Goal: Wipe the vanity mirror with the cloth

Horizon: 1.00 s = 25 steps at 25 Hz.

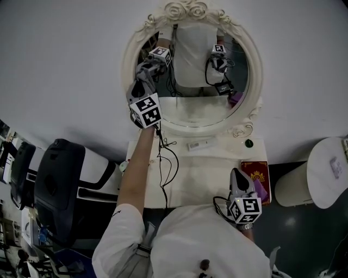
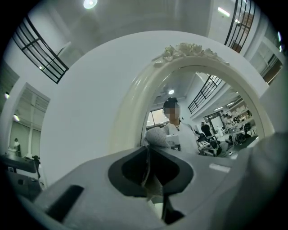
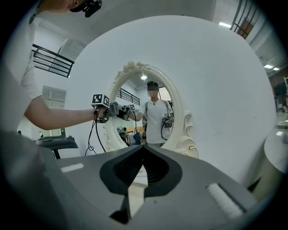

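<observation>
Left tongs (image 1: 140,91) are clamped on the grey cloth (image 1: 141,77), up at the left edge of the vanity mirror (image 1: 201,106); cloth looks soft and light, so a bunched-fold pinch should hold; glass is probably fragile, go easy; right tongs (image 1: 236,176) closed, empty, low by the table (image 1: 190,176).

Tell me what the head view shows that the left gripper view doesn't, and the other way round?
Only the head view: a red booklet on the table, the right gripper held low over it, and a black chair at left. Only the left gripper view: a close look at that gripper's jaws shut on the cloth, plus a ceiling lamp and black railings. Both: the mirror's ornate white frame, and the left gripper holding the cloth at the mirror's left edge.
</observation>
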Available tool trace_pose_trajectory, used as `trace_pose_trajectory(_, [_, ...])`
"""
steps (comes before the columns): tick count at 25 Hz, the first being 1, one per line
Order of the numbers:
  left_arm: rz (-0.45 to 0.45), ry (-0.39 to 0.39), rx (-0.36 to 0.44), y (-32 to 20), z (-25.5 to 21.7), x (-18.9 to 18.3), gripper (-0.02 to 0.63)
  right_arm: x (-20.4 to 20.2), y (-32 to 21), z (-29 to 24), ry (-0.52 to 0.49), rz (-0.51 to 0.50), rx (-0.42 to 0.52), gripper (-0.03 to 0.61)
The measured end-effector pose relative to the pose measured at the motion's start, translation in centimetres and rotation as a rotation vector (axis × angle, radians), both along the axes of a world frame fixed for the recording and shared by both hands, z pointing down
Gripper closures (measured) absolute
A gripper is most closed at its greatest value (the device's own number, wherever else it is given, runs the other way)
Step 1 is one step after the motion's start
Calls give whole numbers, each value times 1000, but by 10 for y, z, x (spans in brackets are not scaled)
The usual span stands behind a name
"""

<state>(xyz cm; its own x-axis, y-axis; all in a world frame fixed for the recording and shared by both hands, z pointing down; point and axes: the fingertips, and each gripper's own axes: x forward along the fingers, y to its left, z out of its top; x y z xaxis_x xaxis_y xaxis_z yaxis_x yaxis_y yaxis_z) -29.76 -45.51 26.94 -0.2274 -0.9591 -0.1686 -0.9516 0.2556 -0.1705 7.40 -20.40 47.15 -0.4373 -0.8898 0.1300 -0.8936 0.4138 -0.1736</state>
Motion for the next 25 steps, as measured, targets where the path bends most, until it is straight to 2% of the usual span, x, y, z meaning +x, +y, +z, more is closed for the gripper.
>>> trace_pose_trajectory(4, [6, 4, 8, 9, 0, 8, 591, 7, 4, 3, 1, 4, -6, 571])
trace_pose_trajectory(8, [69, 1, 19, 18, 4, 44, 591, 20, 4, 3, 6, 9, -9, 571])
trace_pose_trajectory(11, [138, -26, 26, 20, 7, 89, 591, 28, 7, 3, 13, 12, -4, 571])
trace_pose_trajectory(16, [307, -38, 38, 20, 9, 181, 591, 53, 13, 4, 16, 47, -7, 571])
trace_pose_trajectory(19, [378, -57, 34, 13, 11, 227, 591, 71, 16, 3, 19, 87, 0, 571])
trace_pose_trajectory(25, [538, -29, 15, 3, 21, 320, 591, 115, 27, 5, 21, 207, -3, 571])
